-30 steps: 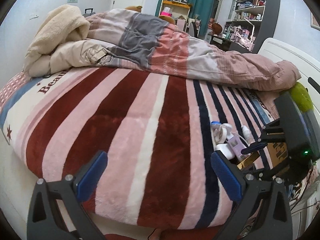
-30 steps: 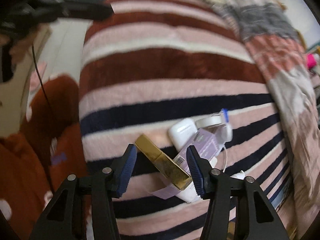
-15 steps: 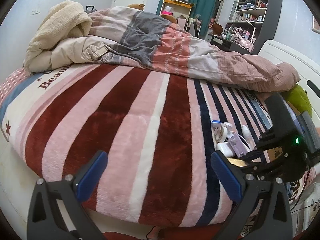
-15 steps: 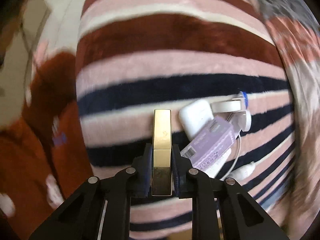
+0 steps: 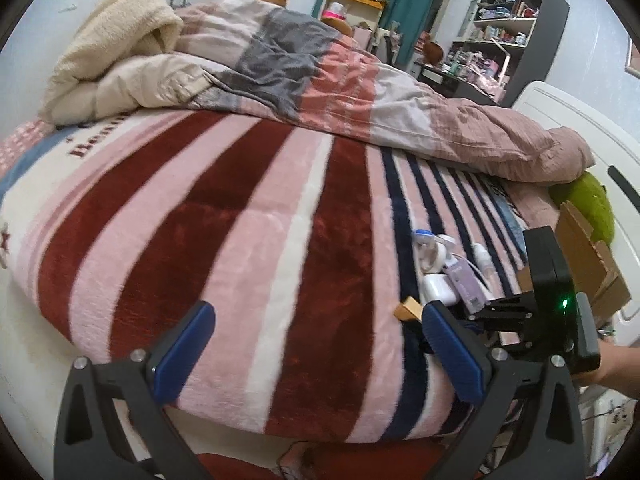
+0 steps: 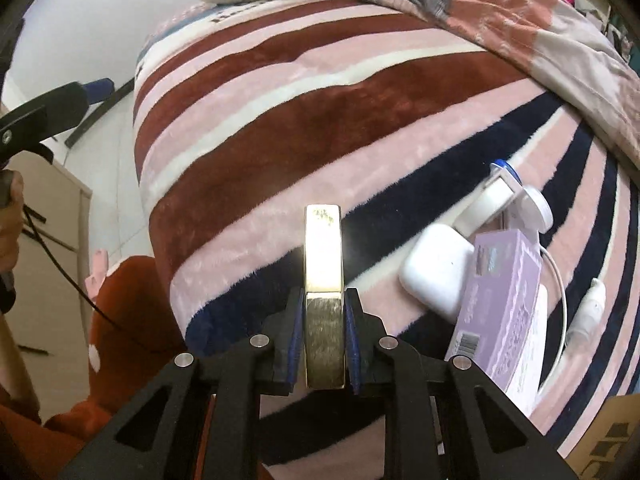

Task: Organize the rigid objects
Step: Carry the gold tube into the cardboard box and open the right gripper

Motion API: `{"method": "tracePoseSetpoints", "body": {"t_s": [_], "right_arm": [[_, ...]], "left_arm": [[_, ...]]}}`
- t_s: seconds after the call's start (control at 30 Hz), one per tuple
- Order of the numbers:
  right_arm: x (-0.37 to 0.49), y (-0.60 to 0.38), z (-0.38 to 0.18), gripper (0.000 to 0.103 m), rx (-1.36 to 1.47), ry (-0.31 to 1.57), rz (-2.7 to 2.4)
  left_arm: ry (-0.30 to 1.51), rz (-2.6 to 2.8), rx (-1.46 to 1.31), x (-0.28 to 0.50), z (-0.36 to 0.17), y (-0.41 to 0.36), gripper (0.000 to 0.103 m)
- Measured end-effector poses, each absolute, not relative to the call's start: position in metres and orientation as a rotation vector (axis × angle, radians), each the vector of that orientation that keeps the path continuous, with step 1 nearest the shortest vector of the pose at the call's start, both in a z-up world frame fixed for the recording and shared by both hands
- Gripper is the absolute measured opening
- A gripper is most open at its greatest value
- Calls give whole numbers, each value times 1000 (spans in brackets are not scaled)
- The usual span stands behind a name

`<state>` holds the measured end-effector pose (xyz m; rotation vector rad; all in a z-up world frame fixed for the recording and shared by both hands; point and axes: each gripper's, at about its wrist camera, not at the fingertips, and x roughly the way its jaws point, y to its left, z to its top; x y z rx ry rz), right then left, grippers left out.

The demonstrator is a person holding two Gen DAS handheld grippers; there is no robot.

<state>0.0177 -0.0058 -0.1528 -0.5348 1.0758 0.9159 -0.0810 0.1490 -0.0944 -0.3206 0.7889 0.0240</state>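
My right gripper [image 6: 323, 316] is shut on a shiny gold box [image 6: 323, 276] and holds it above the striped blanket [image 6: 320, 120]; its tip shows in the left wrist view [image 5: 408, 309]. To its right lie a white earbud case [image 6: 436, 272], a purple box [image 6: 500, 296], a white tape roll [image 6: 504, 200] and a white cable [image 6: 560, 280]. The same pile shows in the left wrist view [image 5: 444, 276]. My left gripper [image 5: 316, 352] is open and empty over the bed's near edge.
A rumpled duvet [image 5: 320, 80] and a cream blanket [image 5: 120, 52] cover the far half of the bed. A cardboard box [image 5: 592, 256] and a green plush [image 5: 592, 204] sit at the right. Shelves [image 5: 512, 32] stand behind.
My right gripper closed on the gold box, lifted it from the pile and swung it toward the bed's near edge. The left gripper stayed open and shifted little.
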Motion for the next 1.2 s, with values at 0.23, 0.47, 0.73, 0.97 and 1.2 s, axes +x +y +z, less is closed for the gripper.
{"method": "tracePoseSetpoints", "body": {"t_s": [0.23, 0.47, 0.73, 0.97, 1.2], "right_arm": [[-4, -14, -89, 13, -439, 910, 979], [-24, -46, -6, 13, -345, 678, 989], [-19, -130, 31, 13, -240, 588, 855], [5, -226, 36, 13, -179, 636, 663], [30, -287, 12, 13, -165, 799, 500]], "left_arm": [[740, -231, -387, -59, -61, 124, 87], [694, -457, -361, -19, 0, 71, 58], [722, -604, -249, 27, 44, -31, 35], [834, -732, -139, 76, 41, -146, 35], [982, -783, -45, 108, 10, -221, 35]]}}
